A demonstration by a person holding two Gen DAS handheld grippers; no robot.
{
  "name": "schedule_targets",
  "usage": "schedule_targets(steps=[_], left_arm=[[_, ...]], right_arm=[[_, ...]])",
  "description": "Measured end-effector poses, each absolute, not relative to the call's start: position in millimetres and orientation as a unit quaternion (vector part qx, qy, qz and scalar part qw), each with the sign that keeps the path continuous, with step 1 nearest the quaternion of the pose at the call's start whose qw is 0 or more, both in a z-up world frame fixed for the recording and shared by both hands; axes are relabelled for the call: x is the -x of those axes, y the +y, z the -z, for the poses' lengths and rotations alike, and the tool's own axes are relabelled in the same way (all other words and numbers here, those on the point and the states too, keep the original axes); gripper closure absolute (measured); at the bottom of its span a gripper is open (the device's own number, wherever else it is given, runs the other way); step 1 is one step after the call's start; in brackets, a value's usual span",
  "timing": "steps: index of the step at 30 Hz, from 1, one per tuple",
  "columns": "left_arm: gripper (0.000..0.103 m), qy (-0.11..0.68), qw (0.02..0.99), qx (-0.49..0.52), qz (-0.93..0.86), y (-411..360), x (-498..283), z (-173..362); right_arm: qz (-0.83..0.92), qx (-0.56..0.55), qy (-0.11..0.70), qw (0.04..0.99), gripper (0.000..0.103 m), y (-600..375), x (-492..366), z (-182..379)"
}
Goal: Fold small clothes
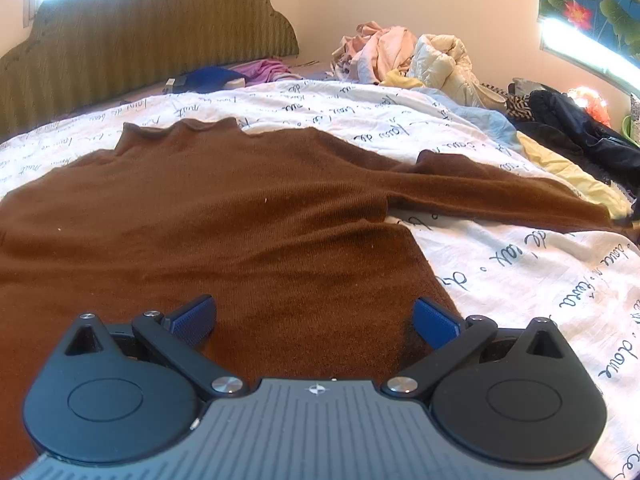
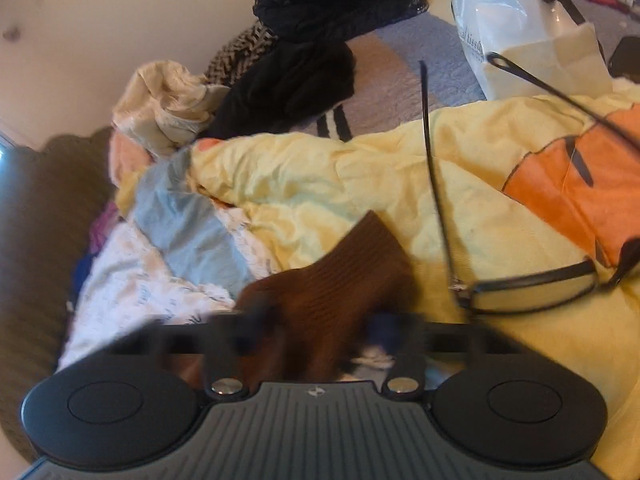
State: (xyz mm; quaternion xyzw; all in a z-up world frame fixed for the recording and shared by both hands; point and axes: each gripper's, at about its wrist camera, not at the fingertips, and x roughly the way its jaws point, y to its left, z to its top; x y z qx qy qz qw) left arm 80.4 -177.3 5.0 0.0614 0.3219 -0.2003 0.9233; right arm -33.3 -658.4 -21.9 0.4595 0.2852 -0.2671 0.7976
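A brown knit sweater point(image 1: 208, 216) lies flat on the white script-print quilt point(image 1: 520, 280), collar away from me, one sleeve point(image 1: 500, 192) stretched out to the right. My left gripper point(image 1: 314, 320) is open, its blue pads point(image 1: 196, 316) spread just over the sweater's lower part, holding nothing. In the right wrist view the sleeve's ribbed brown cuff point(image 2: 340, 272) lies between the fingers of my right gripper point(image 2: 320, 336). The fingers are blurred by motion, so their grip is unclear.
A pair of glasses point(image 2: 532, 284) lies on a yellow and orange cloth point(image 2: 400, 184) right of the cuff. Piles of clothes point(image 1: 420, 56) and dark garments point(image 1: 580, 128) sit at the far right. A white plastic bag point(image 2: 528, 28) stands beyond. A green headboard point(image 1: 140, 40) rises at the left.
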Motion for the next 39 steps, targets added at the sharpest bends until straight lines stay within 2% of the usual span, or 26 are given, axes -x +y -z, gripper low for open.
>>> schedule_targets(steps=[4,9,14,20,25,32,33,35,36,37,39], left_arm=[[0.000,0.325,0.922,-0.067,0.202,-179,-81,-6],[0.000,0.333,0.915,-0.054,0.220,-186,-93,-14],[0.000,0.348,0.909,-0.032,0.226,-185,-110,-20],[0.000,0.375,0.896,0.034,0.236,-165,-149,-35],[0.000,0.362,0.905,0.044,0.220,-136,-167,-56],[0.000,0.379,0.898,0.098,0.201,-99,-196,-63],[0.000,0.386,0.894,0.103,0.204,-97,-201,-63],[0.000,0.396,0.888,0.105,0.210,-100,-211,-62],[0.000,0.398,0.885,0.105,0.219,-103,-216,-61],[0.000,0.400,0.882,0.107,0.227,-107,-222,-62],[0.000,0.415,0.871,0.116,0.236,-118,-236,-58]], right_arm=[[0.270,-0.436,0.268,0.815,0.098,-652,33,18],[0.247,-0.363,0.230,0.868,0.098,-627,30,-14],[0.149,-0.356,0.201,0.900,0.098,-589,10,-48],[0.029,-0.360,0.221,0.906,0.098,-501,-59,-61],[-0.038,-0.321,0.238,0.916,0.098,-419,-122,-69],[-0.023,-0.212,0.341,0.915,0.095,-335,-177,-16],[-0.023,-0.204,0.346,0.915,0.089,-331,-176,-12],[-0.038,-0.196,0.340,0.919,0.055,-330,-164,-13],[-0.056,-0.207,0.327,0.920,0.017,-333,-155,-15],[-0.067,-0.215,0.310,0.924,0.003,-335,-144,-19],[-0.073,-0.212,0.293,0.929,0.000,-342,-128,-26]])
